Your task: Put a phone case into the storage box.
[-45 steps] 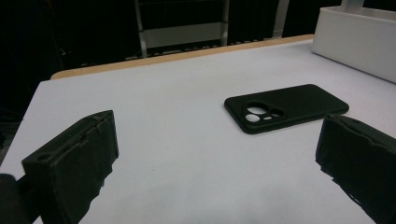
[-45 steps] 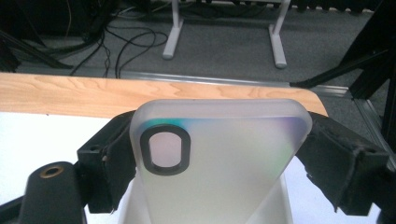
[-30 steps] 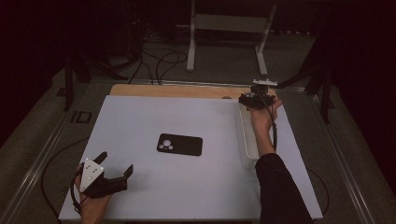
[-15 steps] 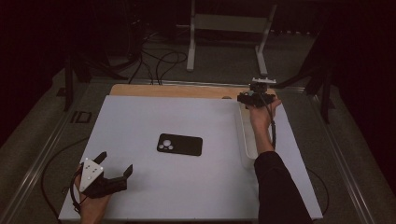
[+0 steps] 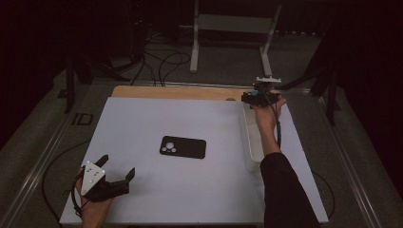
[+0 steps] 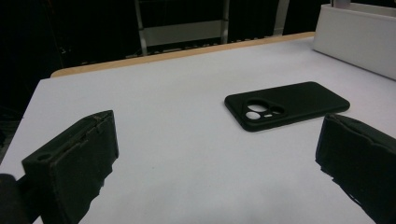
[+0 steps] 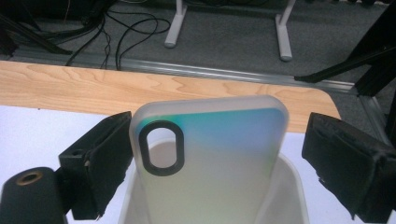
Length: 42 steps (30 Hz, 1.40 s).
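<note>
A black phone case (image 5: 183, 147) lies flat, camera holes up, in the middle of the white mat; it also shows ahead of the left jaws (image 6: 287, 105). My left gripper (image 5: 117, 165) rests at the near left corner, open and empty (image 6: 217, 154). My right gripper (image 5: 254, 99) hovers over the far end of a white bin (image 5: 251, 142). A frosted translucent phone case (image 7: 210, 154) stands on end in that bin between the right gripper's (image 7: 219, 135) jaws. Those jaws have just been opening; the right one stands clear of the case's edge, the left one sits close beside it.
The white mat (image 5: 142, 118) covers a wooden table whose far edge (image 5: 176, 92) is bare. The bin's rim (image 7: 294, 186) runs along the mat's right side, also seen as a white wall (image 6: 355, 37). Cables and a metal stand lie on the floor beyond.
</note>
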Each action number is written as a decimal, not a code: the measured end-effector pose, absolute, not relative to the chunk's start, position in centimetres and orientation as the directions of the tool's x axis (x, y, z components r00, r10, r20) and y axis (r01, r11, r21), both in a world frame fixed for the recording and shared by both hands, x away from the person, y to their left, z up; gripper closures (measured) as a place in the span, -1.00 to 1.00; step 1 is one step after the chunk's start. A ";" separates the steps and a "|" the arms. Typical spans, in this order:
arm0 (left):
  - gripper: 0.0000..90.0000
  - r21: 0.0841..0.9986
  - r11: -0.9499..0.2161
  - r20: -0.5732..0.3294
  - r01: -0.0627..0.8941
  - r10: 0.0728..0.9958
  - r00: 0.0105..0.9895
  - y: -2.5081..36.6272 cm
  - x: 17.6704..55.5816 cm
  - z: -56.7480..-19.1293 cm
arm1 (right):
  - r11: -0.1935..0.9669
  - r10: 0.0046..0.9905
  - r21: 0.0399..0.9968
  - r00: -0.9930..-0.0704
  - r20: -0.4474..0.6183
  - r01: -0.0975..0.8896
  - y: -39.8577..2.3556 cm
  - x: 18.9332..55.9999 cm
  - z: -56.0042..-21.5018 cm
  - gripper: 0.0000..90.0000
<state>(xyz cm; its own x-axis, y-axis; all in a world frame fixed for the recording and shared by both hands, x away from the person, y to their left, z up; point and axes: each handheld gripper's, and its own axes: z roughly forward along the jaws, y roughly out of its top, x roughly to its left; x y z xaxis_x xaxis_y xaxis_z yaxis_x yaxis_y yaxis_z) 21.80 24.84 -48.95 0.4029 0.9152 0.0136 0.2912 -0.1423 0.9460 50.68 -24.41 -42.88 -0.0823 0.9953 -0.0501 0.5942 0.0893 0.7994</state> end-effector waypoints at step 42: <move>-1.00 0.942 -0.148 0.016 0.300 0.915 0.402 24.6 21.8 -49.1 | 0.119 0.933 0.877 -0.354 0.061 0.466 -25.2 38.6 -40.9 -0.79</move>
